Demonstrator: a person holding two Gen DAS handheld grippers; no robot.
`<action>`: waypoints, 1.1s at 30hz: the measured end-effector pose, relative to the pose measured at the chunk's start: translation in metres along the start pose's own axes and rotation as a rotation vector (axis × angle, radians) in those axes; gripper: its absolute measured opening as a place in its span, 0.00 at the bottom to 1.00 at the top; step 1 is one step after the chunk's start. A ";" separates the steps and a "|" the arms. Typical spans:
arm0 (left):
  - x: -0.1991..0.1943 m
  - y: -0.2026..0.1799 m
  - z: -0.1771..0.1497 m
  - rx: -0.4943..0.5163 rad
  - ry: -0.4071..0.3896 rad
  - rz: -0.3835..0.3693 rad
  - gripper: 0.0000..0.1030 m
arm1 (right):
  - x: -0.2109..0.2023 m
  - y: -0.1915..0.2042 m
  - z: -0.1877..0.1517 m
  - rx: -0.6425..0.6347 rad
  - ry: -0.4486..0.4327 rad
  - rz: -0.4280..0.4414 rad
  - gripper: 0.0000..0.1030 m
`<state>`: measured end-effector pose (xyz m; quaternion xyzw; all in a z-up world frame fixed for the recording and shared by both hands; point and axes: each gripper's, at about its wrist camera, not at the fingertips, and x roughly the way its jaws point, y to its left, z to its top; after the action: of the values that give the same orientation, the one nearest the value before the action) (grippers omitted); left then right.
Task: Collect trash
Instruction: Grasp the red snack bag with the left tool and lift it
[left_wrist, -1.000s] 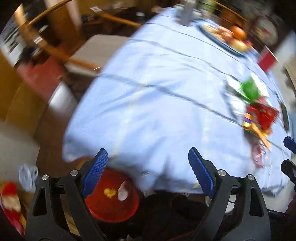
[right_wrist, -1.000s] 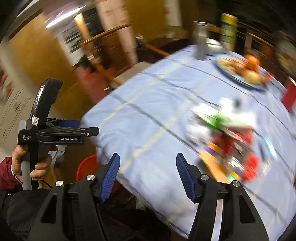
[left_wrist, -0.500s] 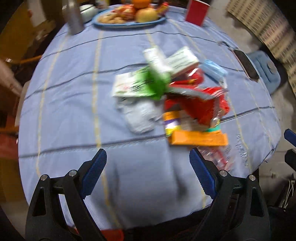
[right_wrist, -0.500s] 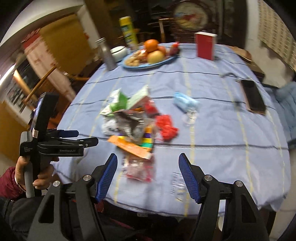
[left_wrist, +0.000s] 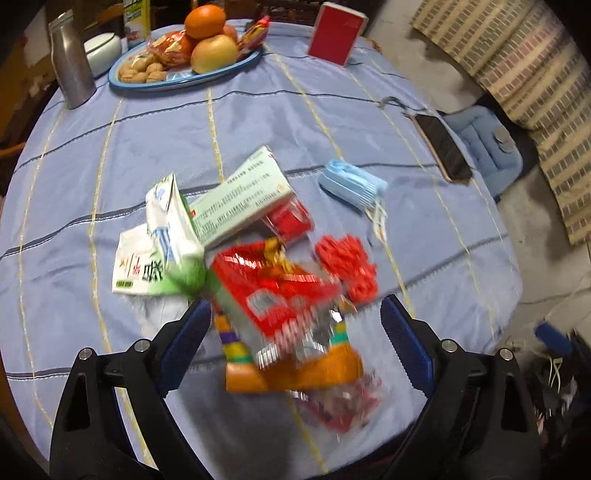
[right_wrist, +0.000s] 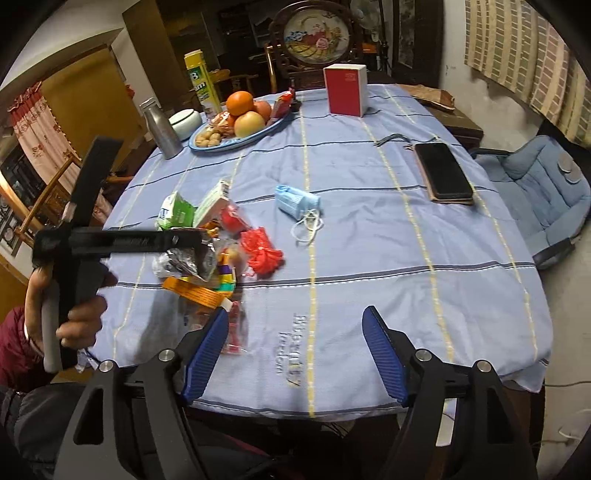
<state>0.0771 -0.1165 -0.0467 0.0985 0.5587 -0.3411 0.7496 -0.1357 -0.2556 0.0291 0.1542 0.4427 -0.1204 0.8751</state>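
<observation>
Left gripper (left_wrist: 295, 328) jaws opening wide, hanging over trash pile (left_wrist: 266, 291), pads gripping nothing. Right gripper (right_wrist: 295, 350) jaws opening too, only bare tablecloth (right_wrist: 369, 258) between them; pile sitting at 10 o'clock of it. Face mask (right_wrist: 297, 201) lying at 12 o'clock, apart from pile. Phone (right_wrist: 443, 171) lying at 2 o'clock, fruit plate (right_wrist: 236, 140) and red box (right_wrist: 345, 90) standing at far edge. Blue chair (right_wrist: 535, 192) standing beside table. Wrappers in left view blurring, lower ones hard to separate.
</observation>
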 end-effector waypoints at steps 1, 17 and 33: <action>0.008 0.003 0.005 -0.019 0.016 0.004 0.88 | -0.001 -0.002 0.000 0.000 0.001 -0.005 0.72; -0.030 0.059 -0.038 -0.132 -0.026 -0.012 0.27 | 0.020 0.024 0.018 -0.082 0.030 0.125 0.72; -0.067 0.105 -0.082 -0.277 -0.064 0.087 0.82 | 0.045 0.074 0.026 -0.194 0.110 0.240 0.72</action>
<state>0.0693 0.0322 -0.0393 0.0073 0.5716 -0.2310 0.7873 -0.0645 -0.2002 0.0192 0.1270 0.4777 0.0370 0.8685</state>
